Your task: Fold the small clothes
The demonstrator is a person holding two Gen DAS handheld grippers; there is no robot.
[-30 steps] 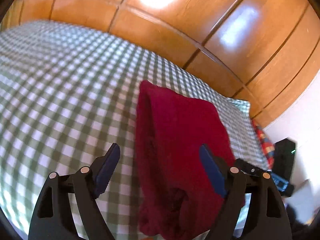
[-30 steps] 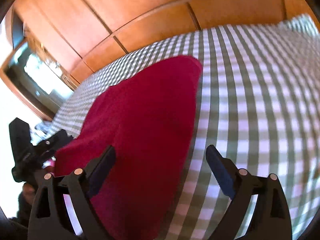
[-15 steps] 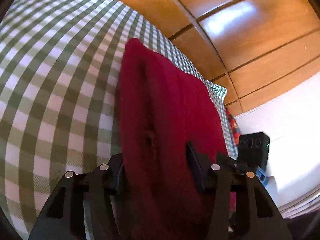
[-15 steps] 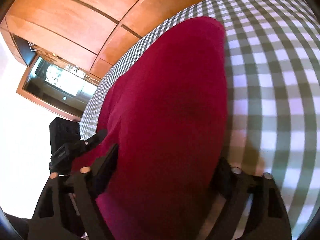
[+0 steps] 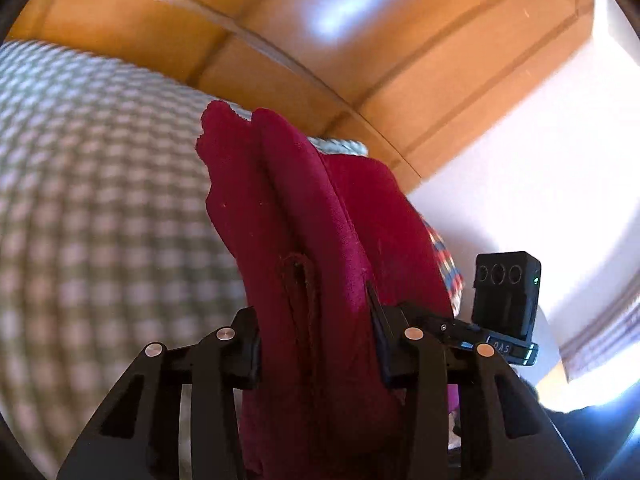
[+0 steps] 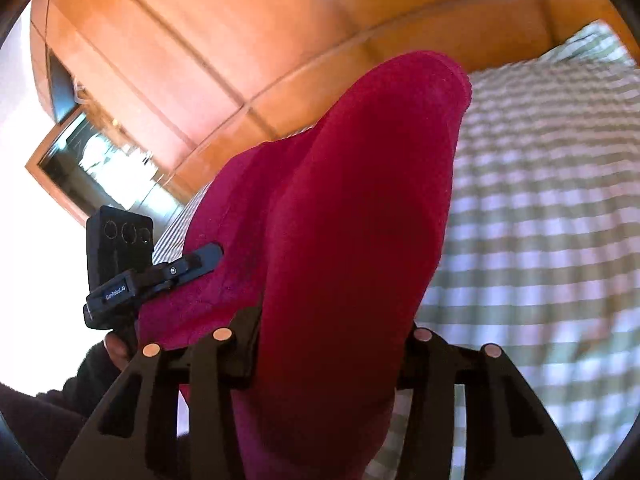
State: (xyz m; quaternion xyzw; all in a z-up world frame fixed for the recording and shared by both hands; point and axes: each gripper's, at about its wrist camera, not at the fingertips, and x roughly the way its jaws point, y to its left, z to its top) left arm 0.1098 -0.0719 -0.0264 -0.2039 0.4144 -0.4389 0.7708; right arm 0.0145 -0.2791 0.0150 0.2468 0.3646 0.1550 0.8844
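A dark red folded garment fills the middle of the left wrist view and also the right wrist view. My left gripper is shut on its near edge, with cloth bunched between the jaws. My right gripper is shut on the other near corner. The garment is lifted off the green-and-white checked bedcover, and its far end hangs free above the bedcover. The fingertips of both grippers are hidden in the cloth.
A wooden panelled wardrobe stands behind the bed. The other gripper's black camera block shows at the right of the left wrist view and its counterpart at the left of the right wrist view. A plaid cloth lies behind the garment.
Both grippers went from open above the flat garment to shut on its near edge. They have raised it, so the cloth now stands up off the bedcover.
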